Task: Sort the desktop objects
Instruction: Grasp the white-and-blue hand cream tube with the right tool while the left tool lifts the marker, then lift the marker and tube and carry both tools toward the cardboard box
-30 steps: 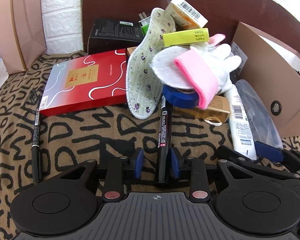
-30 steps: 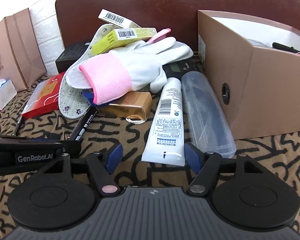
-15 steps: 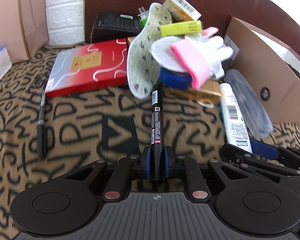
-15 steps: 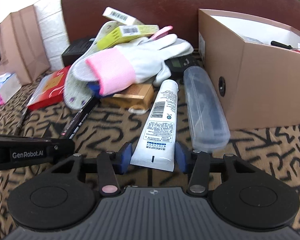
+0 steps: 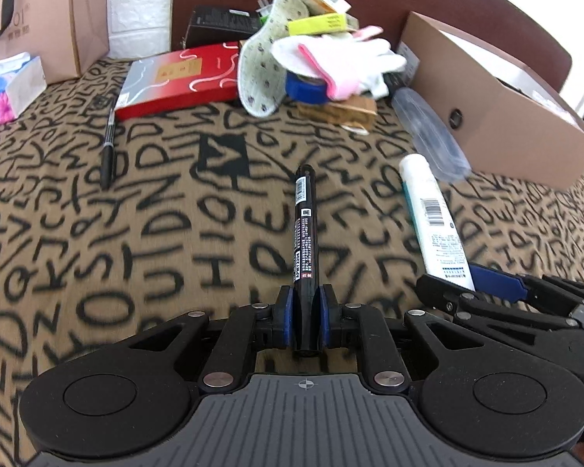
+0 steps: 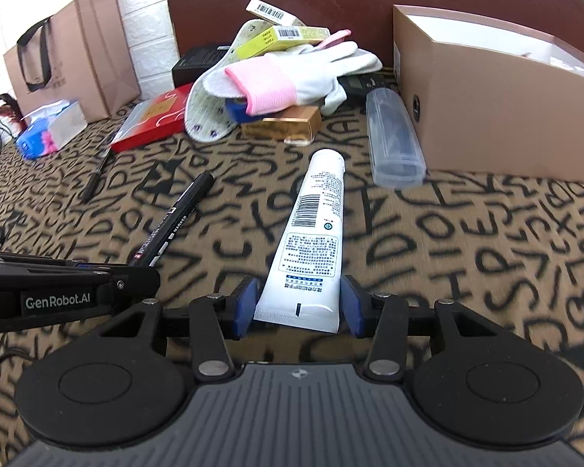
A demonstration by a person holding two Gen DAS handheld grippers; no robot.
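Note:
My left gripper (image 5: 306, 313) is shut on a black marker (image 5: 304, 233) and holds it pointing forward over the patterned cloth. The marker also shows in the right wrist view (image 6: 175, 220). My right gripper (image 6: 298, 305) is shut on the flat end of a white tube (image 6: 311, 237), which also shows in the left wrist view (image 5: 432, 218). A pile lies at the back: white glove with pink cuff (image 6: 292, 74), flowered insole (image 5: 261, 74), yellow box (image 6: 280, 37), blue tape roll (image 5: 303, 85), gold box (image 6: 284, 126).
An open brown cardboard box (image 6: 486, 109) stands at the right, a clear plastic case (image 6: 395, 140) beside it. A red flat box (image 5: 179, 78), a black box (image 5: 218, 27) and a black pen (image 5: 107, 155) lie at the left. A tissue pack (image 5: 7, 89) and paper bag (image 6: 74, 58) stand far left.
Both grippers closed on their objects and pulled back from the pile. The marker and the tube came away with them, toward the near side of the cloth.

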